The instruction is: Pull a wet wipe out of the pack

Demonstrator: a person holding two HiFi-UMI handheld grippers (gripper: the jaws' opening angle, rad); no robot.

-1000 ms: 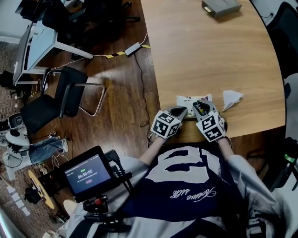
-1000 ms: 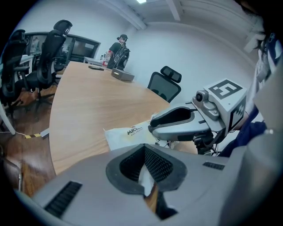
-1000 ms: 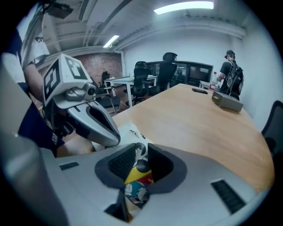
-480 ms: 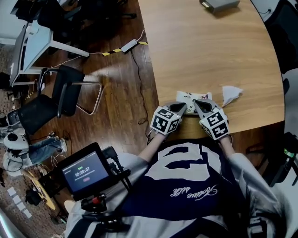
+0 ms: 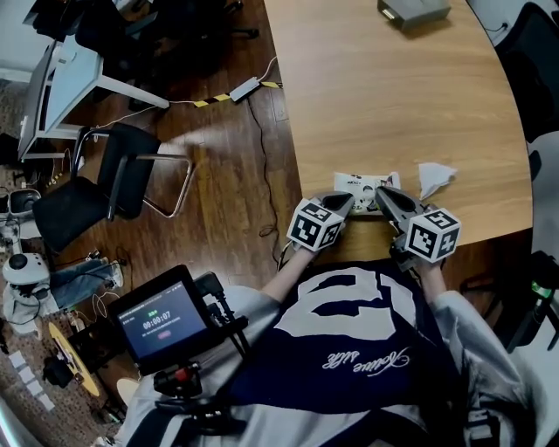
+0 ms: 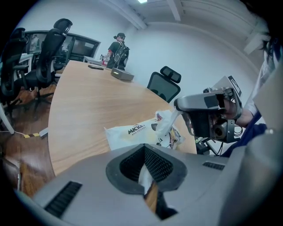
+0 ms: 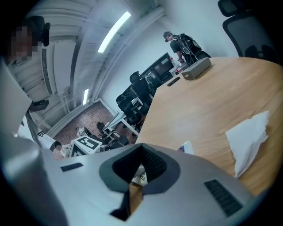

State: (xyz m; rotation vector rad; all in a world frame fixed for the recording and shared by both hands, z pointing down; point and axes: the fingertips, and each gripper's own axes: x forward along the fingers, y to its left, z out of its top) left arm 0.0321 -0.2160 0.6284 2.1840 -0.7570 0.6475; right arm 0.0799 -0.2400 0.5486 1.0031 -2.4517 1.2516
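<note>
Wet wipe [image 6: 169, 120] rising from pack [image 6: 131, 132] shows in left gripper view.

Light wooden bench [image 5: 393, 96]: straight edge on the left, curved edge on the right.

Near edge: flat white plastic wet-wipe pack [image 5: 362, 184] with printed cartoon artwork, lying flat on the wood. A thin white sheet [image 6: 167, 123] is drawn up out of its top.

Just right of the pack, not touching it: loose crumpled white wipe [image 5: 433, 177].

Far end: grey rectangular box [image 5: 413, 10], well apart from both.
</note>
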